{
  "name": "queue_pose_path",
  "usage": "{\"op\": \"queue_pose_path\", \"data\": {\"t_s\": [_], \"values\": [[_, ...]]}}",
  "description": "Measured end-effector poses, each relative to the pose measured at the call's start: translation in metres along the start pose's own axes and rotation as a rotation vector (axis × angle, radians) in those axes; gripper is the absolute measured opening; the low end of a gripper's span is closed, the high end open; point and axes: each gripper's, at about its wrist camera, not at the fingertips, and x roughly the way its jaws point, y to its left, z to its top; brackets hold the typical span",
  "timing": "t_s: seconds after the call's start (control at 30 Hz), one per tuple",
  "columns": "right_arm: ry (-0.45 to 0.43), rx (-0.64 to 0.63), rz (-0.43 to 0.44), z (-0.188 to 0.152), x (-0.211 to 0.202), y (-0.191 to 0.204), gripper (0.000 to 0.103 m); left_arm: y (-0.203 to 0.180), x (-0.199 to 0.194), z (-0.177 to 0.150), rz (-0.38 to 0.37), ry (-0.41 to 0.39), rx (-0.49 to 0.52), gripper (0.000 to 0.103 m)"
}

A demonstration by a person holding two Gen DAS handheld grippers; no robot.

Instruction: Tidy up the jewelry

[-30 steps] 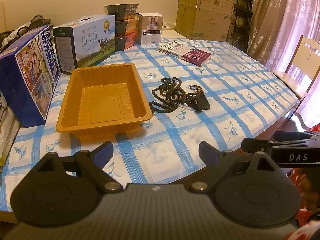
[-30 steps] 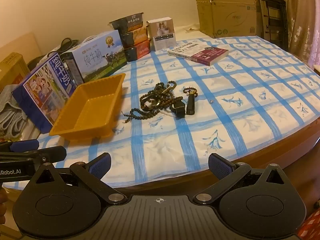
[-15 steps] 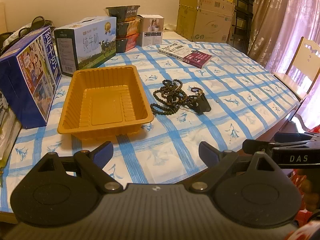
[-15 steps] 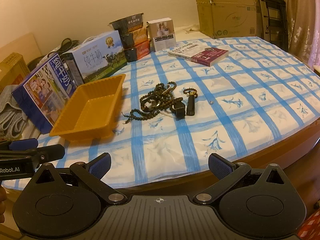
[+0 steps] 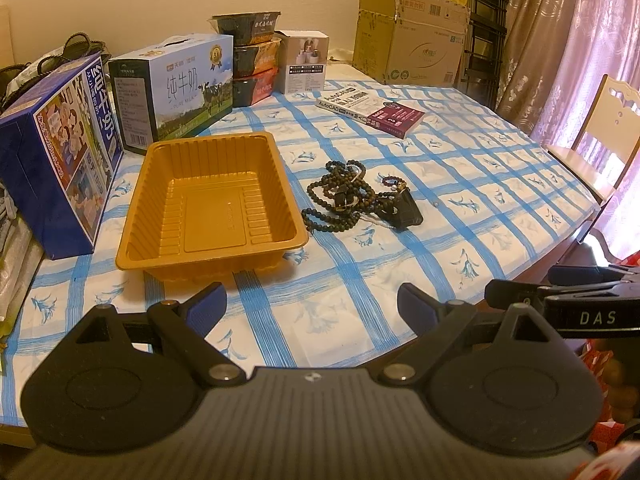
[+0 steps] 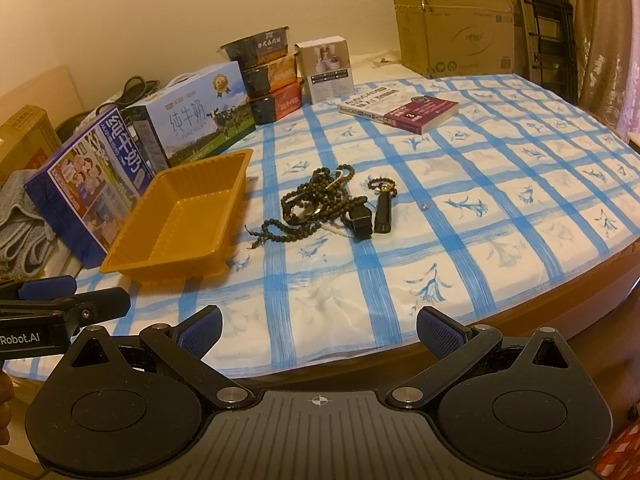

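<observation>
Orange ribbed plastic tray (image 5: 212,208), empty, stands on the blue-and-white checked tablecloth (image 5: 440,256), just left of a tangled heap of dark wooden bead strings (image 5: 340,200). Individual strands in the heap cannot be separated by eye; a metal clasp and a pale cord show within it. Two small black blocks (image 6: 370,216) lie against its right side, their nature unclear, and a short loop of reddish beads (image 6: 382,184) touches one of them. One tiny loose bead (image 6: 425,206) sits apart to the right.

Left gripper (image 5: 312,306) hovers over the near table edge, jaws spread wide, nothing between the blue pads. Right gripper (image 6: 320,330) is likewise spread and empty, also short of the jewellery. Each camera catches only a cut-off side portion of the other tool.

Behind the tray stand two milk cartons (image 5: 176,88), stacked food tubs (image 5: 252,64), a small white box (image 5: 306,60) and a paperback book (image 5: 372,112). Cardboard box (image 5: 412,48) lies beyond, its base hidden
</observation>
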Motion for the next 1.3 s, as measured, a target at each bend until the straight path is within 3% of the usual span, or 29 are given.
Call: {"op": "queue_pose_path", "data": {"t_s": [1.3], "values": [[-0.002, -0.001, 0.001, 0.0010, -0.0001, 0.0029, 0.103, -0.0004, 0.0003, -0.0011, 0.000, -0.006, 0.000, 0.091]]}}
